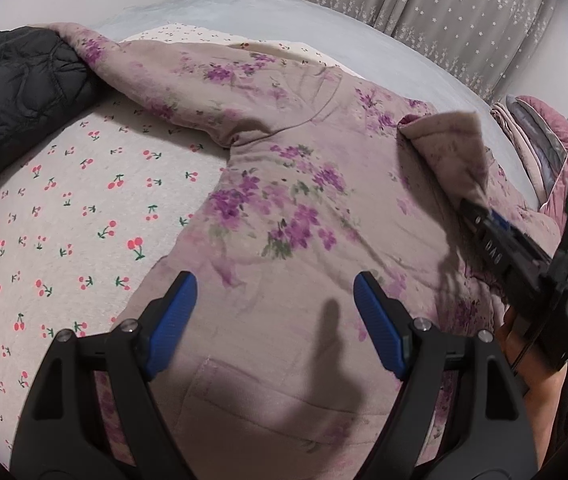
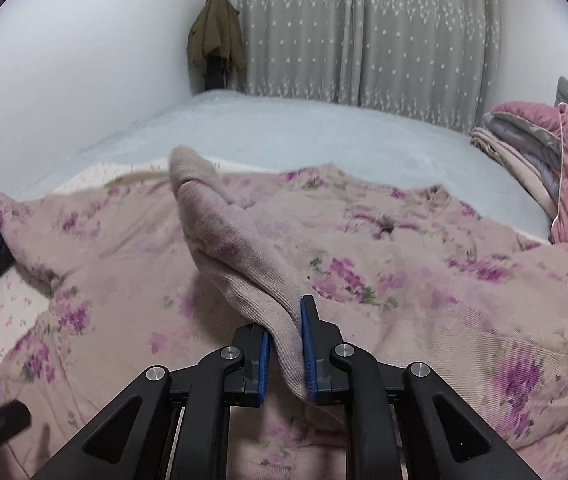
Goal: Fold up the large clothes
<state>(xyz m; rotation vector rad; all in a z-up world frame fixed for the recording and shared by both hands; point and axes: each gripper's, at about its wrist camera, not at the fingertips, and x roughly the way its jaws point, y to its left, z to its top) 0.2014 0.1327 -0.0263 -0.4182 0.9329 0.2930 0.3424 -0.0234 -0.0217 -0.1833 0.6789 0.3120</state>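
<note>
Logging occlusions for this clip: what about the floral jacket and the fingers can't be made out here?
- Floral jacket hem: left wrist view, hidden under the left gripper.
- Its far sleeve end: both views, tucked against the black quilted coat.
- Pinched sleeve: right wrist view, motion-blurred; the part between the right gripper fingers is hidden.

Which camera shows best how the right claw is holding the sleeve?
The right wrist view. There the right claw is shut on the sleeve, and both blue pads and the pinched cloth show close up. The left wrist view shows that claw only from the side, partly blurred, near the picture's right edge.
</note>
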